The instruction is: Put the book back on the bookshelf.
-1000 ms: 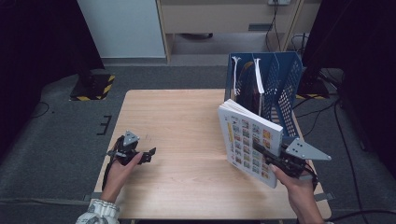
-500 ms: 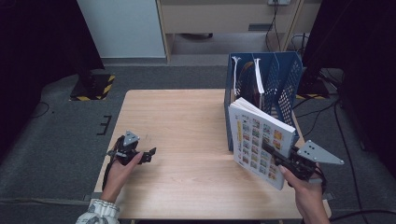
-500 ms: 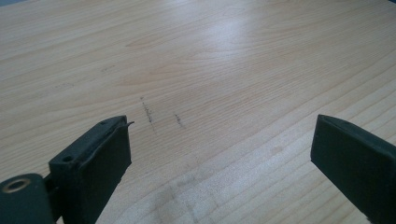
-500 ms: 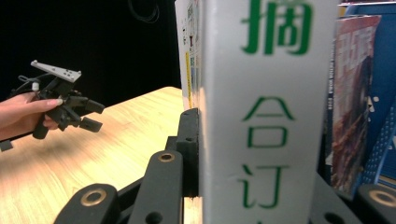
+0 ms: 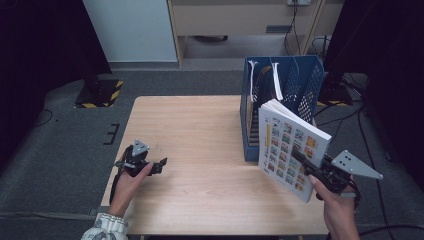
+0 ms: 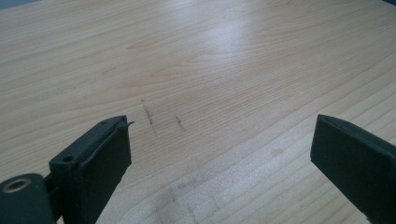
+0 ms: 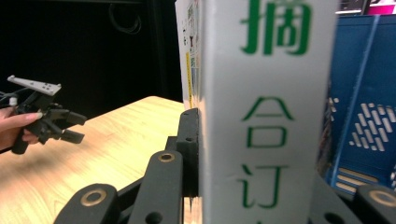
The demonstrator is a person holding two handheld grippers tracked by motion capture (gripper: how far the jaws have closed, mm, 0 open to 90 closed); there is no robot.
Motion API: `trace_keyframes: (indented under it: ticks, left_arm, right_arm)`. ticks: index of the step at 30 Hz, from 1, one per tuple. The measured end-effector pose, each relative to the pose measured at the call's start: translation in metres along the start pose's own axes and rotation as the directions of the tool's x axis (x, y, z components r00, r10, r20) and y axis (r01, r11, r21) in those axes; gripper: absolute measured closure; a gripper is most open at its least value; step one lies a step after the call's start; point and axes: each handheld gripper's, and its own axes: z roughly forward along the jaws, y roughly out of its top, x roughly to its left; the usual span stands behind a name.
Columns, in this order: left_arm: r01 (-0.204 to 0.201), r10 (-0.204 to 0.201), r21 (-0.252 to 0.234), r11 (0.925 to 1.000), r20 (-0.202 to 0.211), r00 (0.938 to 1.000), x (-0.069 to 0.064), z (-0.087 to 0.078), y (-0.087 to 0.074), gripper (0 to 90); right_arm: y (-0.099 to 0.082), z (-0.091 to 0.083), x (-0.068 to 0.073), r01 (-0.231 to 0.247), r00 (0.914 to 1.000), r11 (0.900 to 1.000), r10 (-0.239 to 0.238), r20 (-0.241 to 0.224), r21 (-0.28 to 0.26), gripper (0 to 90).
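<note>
thick glossy book (image 5: 287, 145) clamped in right tongs (image 5: 306, 159), beside blue perforated rack (image 5: 310, 80).

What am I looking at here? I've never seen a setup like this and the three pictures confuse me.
A person sits at a wooden table holding a hand-operated two-jaw gripper in each hand. The high view looks down from above. The other two come from cameras riding on each gripper, looking along its jaws. The left gripper rests low over bare tabletop, jaws open and empty. The right gripper is clamped on a thick white book, held upright beside a blue file rack at the table's far right. The right gripper view shows the book's spine close up.
</note>
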Motion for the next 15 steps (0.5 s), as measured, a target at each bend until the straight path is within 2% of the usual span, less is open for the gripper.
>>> trace_keyframes:
  ticks: [15]
  left_arm:
    - [-0.001, 0.001, -0.001, 1.0000, 0.000, 1.0000, -0.0003, 0.0002, 0.0001, 5.0]
  right_arm:
    - [0.0009, -0.0026, -0.0036, -0.007, 0.9997, 1.0000, 0.007, 0.023, 0.002, 73.8]
